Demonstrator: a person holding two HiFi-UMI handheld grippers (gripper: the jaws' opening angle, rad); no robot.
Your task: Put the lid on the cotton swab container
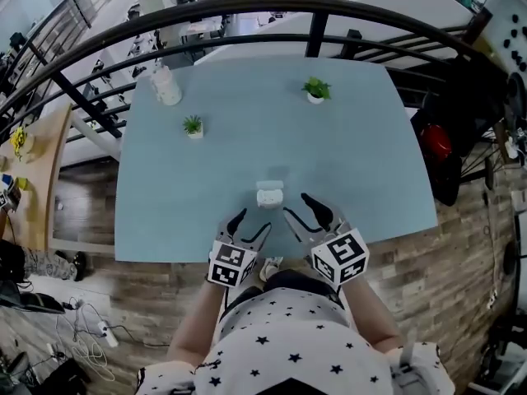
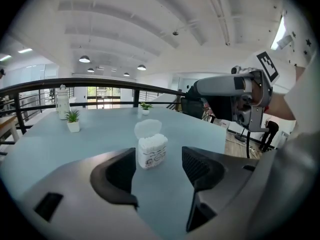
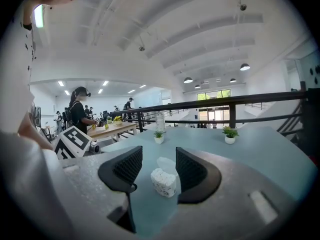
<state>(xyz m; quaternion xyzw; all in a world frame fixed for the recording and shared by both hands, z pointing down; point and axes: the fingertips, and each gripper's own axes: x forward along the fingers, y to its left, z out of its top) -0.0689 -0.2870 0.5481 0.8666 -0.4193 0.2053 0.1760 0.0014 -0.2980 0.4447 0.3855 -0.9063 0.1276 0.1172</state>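
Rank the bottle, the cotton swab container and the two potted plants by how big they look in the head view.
1. bottle
2. cotton swab container and plant by the far edge: look about alike, so not ranked
3. plant beside the bottle

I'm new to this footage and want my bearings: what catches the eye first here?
A small cotton swab container, its lid standing open, sits near the front edge of the pale blue table. The left tool and right tool, both open, point at it from the near side, not touching.
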